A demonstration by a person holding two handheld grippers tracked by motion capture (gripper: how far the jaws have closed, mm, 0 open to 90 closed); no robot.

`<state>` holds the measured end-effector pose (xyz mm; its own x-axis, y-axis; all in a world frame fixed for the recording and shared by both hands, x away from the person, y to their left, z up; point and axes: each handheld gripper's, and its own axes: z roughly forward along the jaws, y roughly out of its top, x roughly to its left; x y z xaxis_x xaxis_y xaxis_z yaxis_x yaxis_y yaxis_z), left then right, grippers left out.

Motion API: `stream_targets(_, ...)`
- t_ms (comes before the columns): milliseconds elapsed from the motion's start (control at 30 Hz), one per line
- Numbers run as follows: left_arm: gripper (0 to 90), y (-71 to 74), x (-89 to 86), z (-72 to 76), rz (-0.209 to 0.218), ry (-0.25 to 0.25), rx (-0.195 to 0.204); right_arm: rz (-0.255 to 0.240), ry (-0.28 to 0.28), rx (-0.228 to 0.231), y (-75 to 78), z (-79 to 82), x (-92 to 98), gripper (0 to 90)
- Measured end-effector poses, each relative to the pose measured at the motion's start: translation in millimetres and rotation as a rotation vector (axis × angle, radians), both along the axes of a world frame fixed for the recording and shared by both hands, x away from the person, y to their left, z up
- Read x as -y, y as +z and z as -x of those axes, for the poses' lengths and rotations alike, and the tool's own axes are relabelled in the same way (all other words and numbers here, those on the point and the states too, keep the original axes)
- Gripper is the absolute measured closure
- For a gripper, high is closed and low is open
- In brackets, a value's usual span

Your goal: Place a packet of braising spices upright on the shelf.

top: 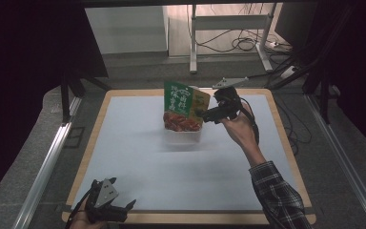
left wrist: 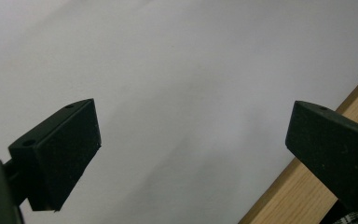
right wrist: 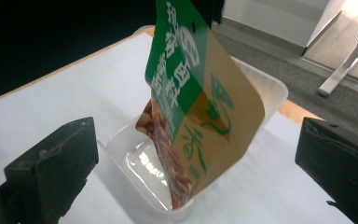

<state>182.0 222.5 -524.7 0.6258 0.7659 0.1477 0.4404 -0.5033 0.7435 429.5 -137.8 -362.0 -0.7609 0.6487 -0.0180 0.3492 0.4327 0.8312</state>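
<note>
Here, green-and-tan snack pouch (right wrist: 193, 100) standing tilted in clear plastic tub (right wrist: 265, 88), mid-mat, just ahead of right gripper (top: 208, 113); jaws wide apart, holding nothing, clear of pouch. Left gripper (top: 119, 208) likewise spread, empty, over white mat (left wrist: 191, 70) near front edge.

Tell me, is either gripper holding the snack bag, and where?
No, nothing is held. The right gripper is open with the snack bag standing free in the clear tub. The left gripper is open over the table.
</note>
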Motion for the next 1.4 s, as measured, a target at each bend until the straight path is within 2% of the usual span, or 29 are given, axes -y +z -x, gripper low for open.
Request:
stream_targets(400, 3.0, -0.2, -0.2, -0.1, 0.014, 0.009, -0.001, 0.010, 0.004, -0.023, -20.5, 7.6, 10.3, 0.0)
stream_targets(733, 2.9, 0.0, -1.5, -0.7, 0.025, 0.019, -0.004, 0.014, 0.022, -0.034, -29.0, 20.5, 15.1, 0.0)
stream_targets(1267, 2.6, 0.4, -5.5, -1.8, 0.063, 0.034, -0.012, 0.024, 0.035, -0.008, -35.8, 49.7, 27.0, 0.0)
stream_targets(1400, 2.6, 0.5, -5.3, -1.8, 0.060, 0.034, -0.013, 0.029, 0.035, 0.002, -38.9, 58.6, 31.0, 0.0)
